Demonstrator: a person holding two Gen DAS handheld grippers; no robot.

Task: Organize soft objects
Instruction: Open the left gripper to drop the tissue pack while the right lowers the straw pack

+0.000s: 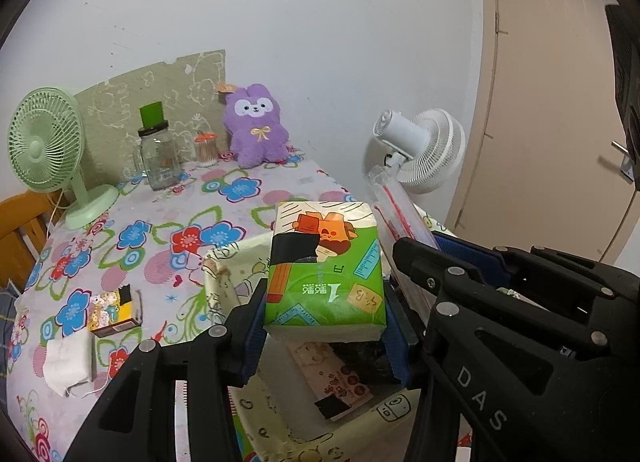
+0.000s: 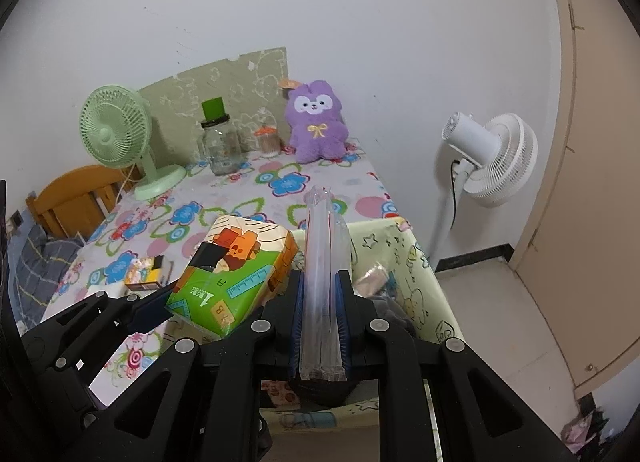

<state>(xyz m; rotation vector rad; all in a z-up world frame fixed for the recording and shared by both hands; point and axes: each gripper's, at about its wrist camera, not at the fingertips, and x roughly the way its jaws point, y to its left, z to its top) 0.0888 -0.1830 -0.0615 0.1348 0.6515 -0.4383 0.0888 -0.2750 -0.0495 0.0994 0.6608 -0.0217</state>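
The left gripper (image 1: pixel 324 326) has its jaws clamped on the two sides of a green tissue pack (image 1: pixel 326 268), holding it in the air above a pale yellow fabric bin (image 1: pixel 224 262) that stands at the near end of the table with the floral tablecloth (image 1: pixel 168 218). The right gripper (image 2: pixel 322 326) has its jaws drawn narrow on a clear plastic sleeve with red lines (image 2: pixel 324 262) — something flat and folded, though what exactly it is I cannot tell — and it stands upright just beside the pack, over the same bin.

Inside the bin another printed tissue pack (image 1: pixel 334 382) already lies flat, with darker soft stuff beside it (too shaded to name). On the cloth to the left lie a small yellow packet (image 1: pixel 114 312) and a white crumpled pack (image 1: pixel 68 358), both well apart from the bin; a purple plush rabbit (image 1: pixel 256 126) sits at the far end by a glass jar (image 1: pixel 158 156).

The likely step is lowering the pack into the bin. The risks, as I judge them: the pack is soft, so a grip on its sides alone may let it sag and slip out early, landing on the rim rather than inside. The two grippers are close together — a careless shift could knock the sleeve against the pack or push the limp bin wall inward.
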